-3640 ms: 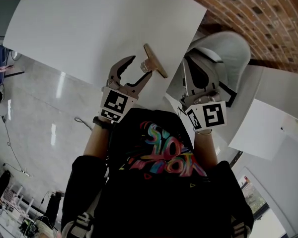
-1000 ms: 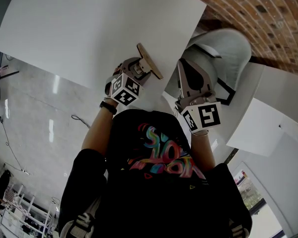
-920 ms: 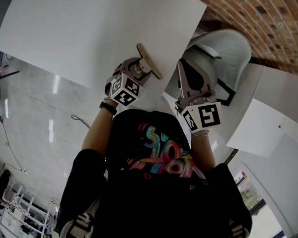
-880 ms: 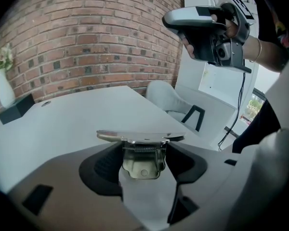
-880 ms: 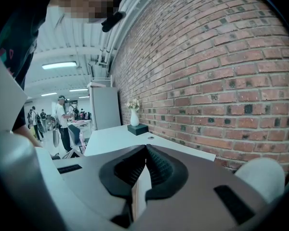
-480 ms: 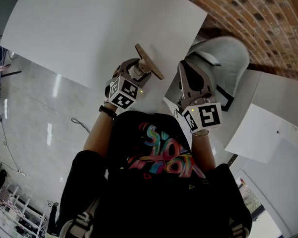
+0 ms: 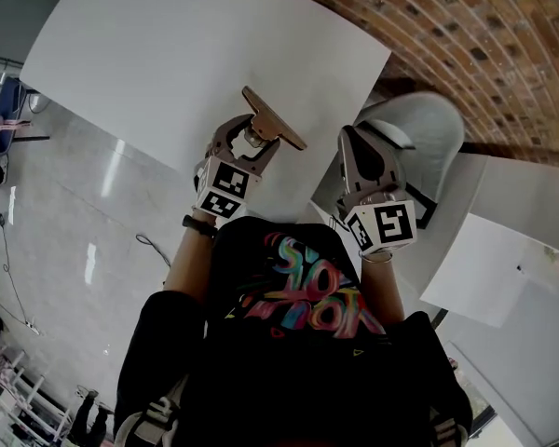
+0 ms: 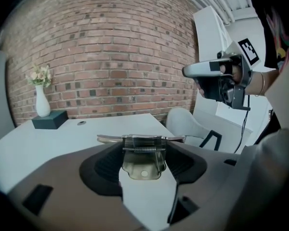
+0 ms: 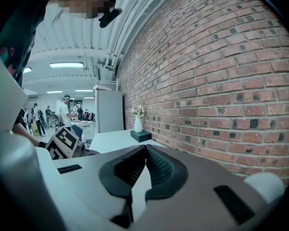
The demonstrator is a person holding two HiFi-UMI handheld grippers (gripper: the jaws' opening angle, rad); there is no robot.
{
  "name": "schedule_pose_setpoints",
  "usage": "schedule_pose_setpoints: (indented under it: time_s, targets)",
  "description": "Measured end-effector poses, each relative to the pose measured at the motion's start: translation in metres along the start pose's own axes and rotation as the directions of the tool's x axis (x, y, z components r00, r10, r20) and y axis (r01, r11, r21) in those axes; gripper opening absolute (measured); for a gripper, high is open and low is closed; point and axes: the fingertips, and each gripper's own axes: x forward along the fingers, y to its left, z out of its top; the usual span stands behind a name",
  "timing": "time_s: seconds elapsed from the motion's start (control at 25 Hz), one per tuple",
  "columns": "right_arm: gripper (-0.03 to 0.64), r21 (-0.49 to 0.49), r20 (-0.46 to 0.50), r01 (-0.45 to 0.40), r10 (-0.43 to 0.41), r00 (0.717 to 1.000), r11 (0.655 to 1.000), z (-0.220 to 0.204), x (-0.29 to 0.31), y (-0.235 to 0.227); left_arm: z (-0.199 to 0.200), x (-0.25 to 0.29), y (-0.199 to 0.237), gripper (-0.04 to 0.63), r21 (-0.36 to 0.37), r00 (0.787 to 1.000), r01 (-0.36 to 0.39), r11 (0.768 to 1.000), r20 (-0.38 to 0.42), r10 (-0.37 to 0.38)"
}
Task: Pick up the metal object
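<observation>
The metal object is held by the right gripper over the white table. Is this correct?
Not quite. The left gripper holds the metal object over the white table, as the left gripper view shows. The right gripper is shut and empty.

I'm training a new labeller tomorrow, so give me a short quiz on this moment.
1. True or false: the right gripper has its jaws wide apart.
2. What stands at the far end of the table in the left gripper view? A) a white vase on a dark box B) a laptop C) a mug
3. Which gripper is shut on the metal object?
Key: 1 false, they are together. 2 A. 3 the left gripper.
</observation>
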Motion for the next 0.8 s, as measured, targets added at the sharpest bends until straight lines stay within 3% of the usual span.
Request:
schedule_pose_setpoints:
  time_s: [0.32, 0.56, 0.8]
  targets:
    - [0.018, -0.012, 0.025, -0.021, 0.021, 0.999, 1.0, 0.014, -0.002, 0.008, 0.046, -0.055, 0.029, 0.287, -0.038, 0.982, -0.119, 0.992, 0.14, 0.123]
    - [0.017, -0.025, 0.038, -0.055, 0.056, 0.998, 0.998, 0.019, 0.0, 0.02, 0.072, -0.097, 0.045, 0.285, -0.055, 0.943, -0.218, 0.974, 0.245, 0.225]
    - [0.017, -0.035, 0.048, -0.087, 0.089, 0.995, 0.996, 0.024, 0.005, 0.031, 0.083, -0.139, 0.058, 0.285, -0.128, 0.892, -0.294, 0.947, 0.319, 0.32]
